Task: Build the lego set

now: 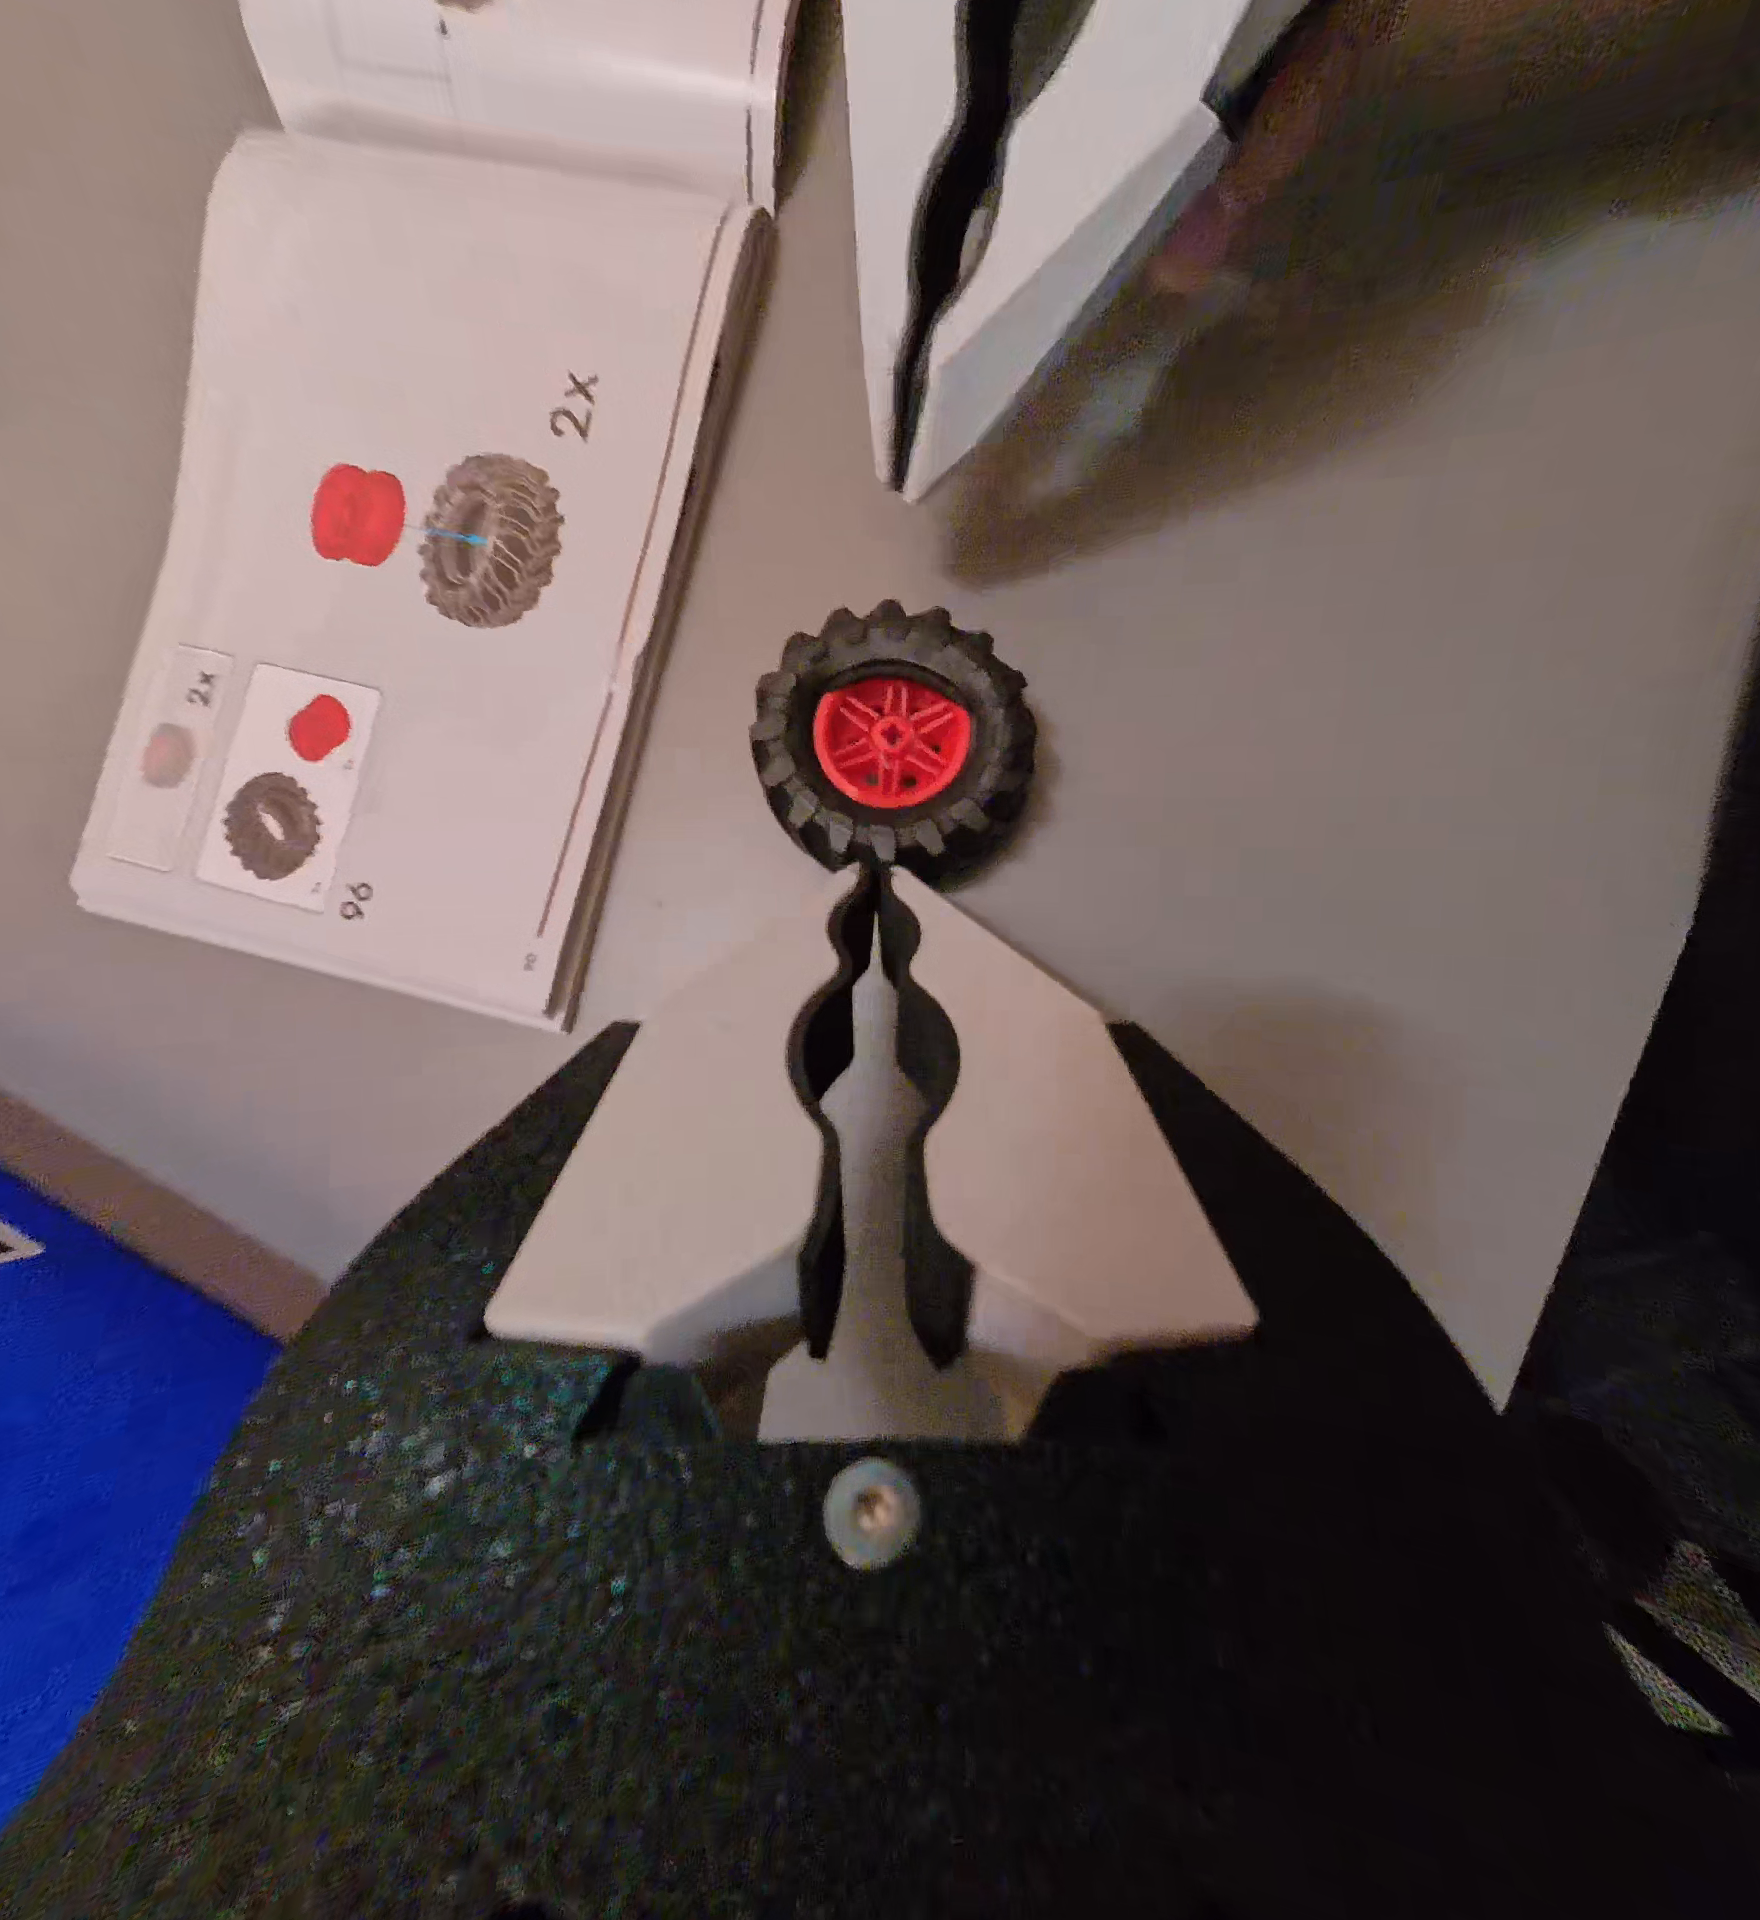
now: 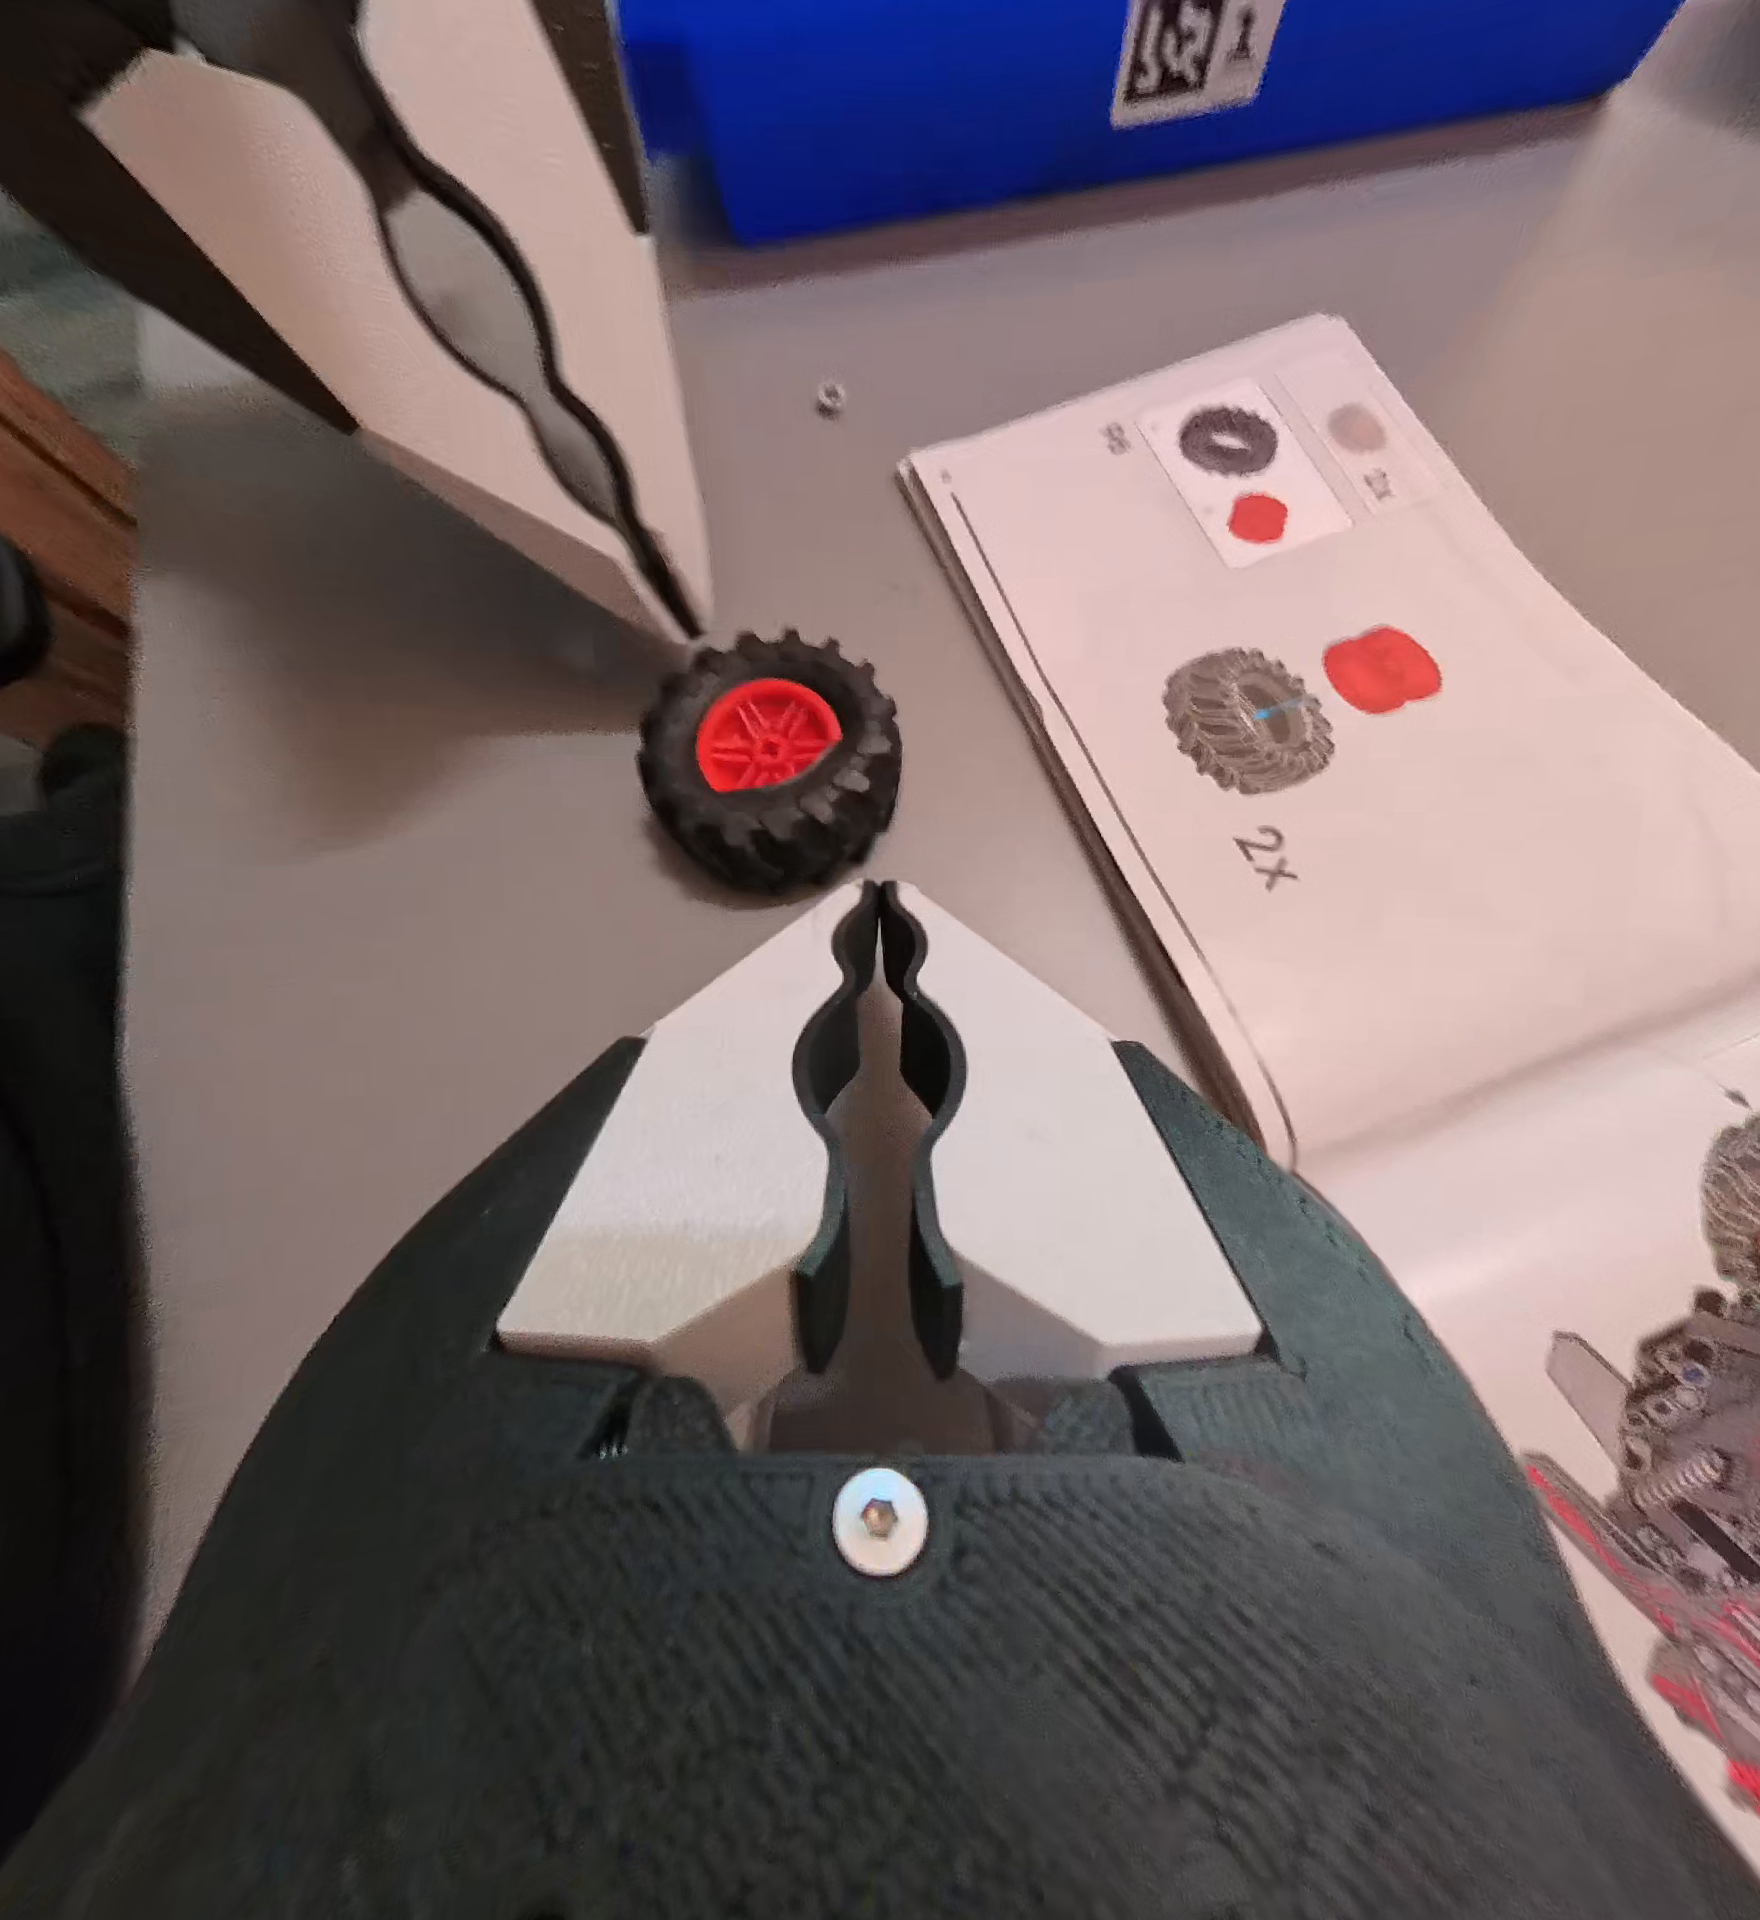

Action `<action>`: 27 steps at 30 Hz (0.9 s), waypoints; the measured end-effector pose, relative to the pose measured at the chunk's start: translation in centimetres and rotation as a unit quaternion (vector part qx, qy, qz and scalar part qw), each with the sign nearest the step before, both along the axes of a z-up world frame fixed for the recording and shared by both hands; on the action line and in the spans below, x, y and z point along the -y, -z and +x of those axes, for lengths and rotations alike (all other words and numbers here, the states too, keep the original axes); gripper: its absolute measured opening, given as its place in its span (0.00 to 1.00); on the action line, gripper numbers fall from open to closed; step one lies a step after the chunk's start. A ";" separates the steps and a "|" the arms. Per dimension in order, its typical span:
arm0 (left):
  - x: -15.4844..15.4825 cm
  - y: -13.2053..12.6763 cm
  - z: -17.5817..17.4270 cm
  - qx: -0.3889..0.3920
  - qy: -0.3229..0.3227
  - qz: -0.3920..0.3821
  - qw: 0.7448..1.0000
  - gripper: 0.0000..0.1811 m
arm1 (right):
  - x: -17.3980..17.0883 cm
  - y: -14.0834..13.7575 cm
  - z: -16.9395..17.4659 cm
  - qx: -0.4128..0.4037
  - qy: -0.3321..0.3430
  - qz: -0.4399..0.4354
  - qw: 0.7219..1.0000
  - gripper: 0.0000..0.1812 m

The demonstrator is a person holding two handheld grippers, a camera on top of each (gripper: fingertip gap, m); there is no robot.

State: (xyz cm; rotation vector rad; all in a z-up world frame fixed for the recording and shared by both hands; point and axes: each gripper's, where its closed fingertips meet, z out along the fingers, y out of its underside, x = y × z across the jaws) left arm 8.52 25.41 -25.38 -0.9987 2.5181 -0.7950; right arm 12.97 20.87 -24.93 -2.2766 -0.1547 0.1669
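A black knobbly tyre with a red hub, the wheel (image 1: 891, 743), lies flat on the grey table (image 1: 1271, 779), hub up. My left gripper (image 1: 874, 881) is shut, its tips touching the wheel's near tread; whether they pinch a lug I cannot tell. In the right wrist view the wheel (image 2: 767, 758) lies just beyond my right gripper (image 2: 876, 891), which is shut, empty and a little short of the tread. The left gripper (image 2: 691, 632) meets the wheel's far edge there. The right gripper (image 1: 902, 473) shows blurred beyond the wheel in the left wrist view.
An open instruction booklet (image 1: 419, 312) lies beside the wheel; it also shows in the right wrist view (image 2: 1478, 883). A blue box (image 2: 907, 125) with a black-and-white marker stands at the table's edge. A tiny grey part (image 2: 831, 396) lies near it. My hands' fingertips stand some 7 cm from each other.
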 end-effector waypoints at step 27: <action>5.0 0.1 3.6 0.059 0.183 0.074 0.979 0.00 | 0.5 0.0 0.2 0.013 -0.008 0.015 1.000 0.00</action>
